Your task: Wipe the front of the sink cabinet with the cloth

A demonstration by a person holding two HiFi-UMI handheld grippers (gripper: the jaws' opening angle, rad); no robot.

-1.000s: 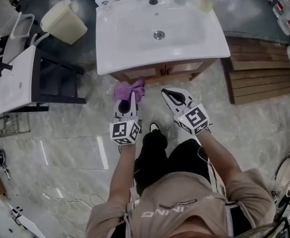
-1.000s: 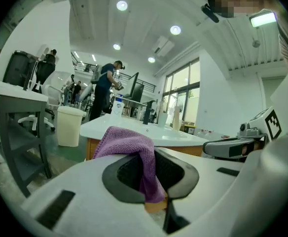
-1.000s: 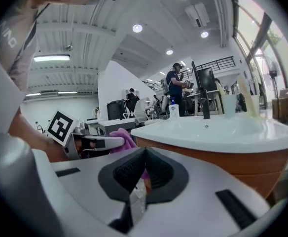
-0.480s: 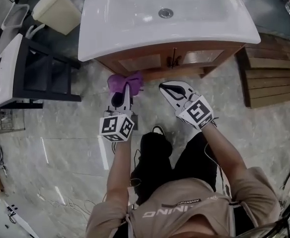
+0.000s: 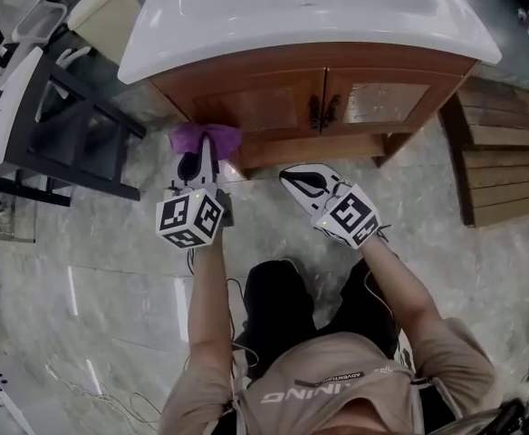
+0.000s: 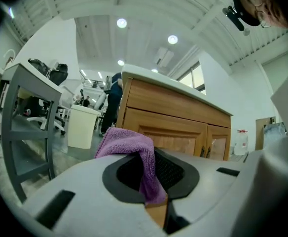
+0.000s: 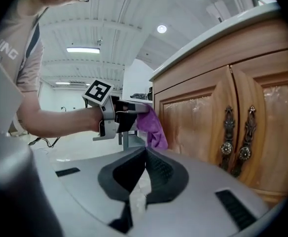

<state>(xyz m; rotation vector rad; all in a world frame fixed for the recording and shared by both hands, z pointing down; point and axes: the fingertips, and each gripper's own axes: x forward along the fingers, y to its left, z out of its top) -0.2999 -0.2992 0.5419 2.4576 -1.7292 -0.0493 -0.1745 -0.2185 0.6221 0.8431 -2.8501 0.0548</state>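
The wooden sink cabinet (image 5: 274, 98) with two doors and dark metal handles (image 5: 326, 111) stands under the white sink top (image 5: 246, 25). My left gripper (image 5: 201, 157) is shut on a purple cloth (image 5: 203, 138), which hangs right at the lower left part of the cabinet front; touching or not, I cannot tell. In the left gripper view the purple cloth (image 6: 134, 149) is pinched between the jaws, the cabinet (image 6: 173, 117) just ahead. My right gripper (image 5: 301, 178) is shut and empty, low in front of the doors. The right gripper view shows the cloth (image 7: 151, 127) and door handles (image 7: 236, 139).
A dark-framed stand with a white top (image 5: 11, 107) stands to the left. A cream bin (image 5: 101, 7) sits behind it. Wooden planks (image 5: 509, 161) lie on the marble floor at the right. The person's legs (image 5: 283, 306) are below the grippers.
The head view has tilted so the cabinet front now shows in full. My left gripper has carried the cloth up and left to the cabinet's lower left. The right gripper stays shut.
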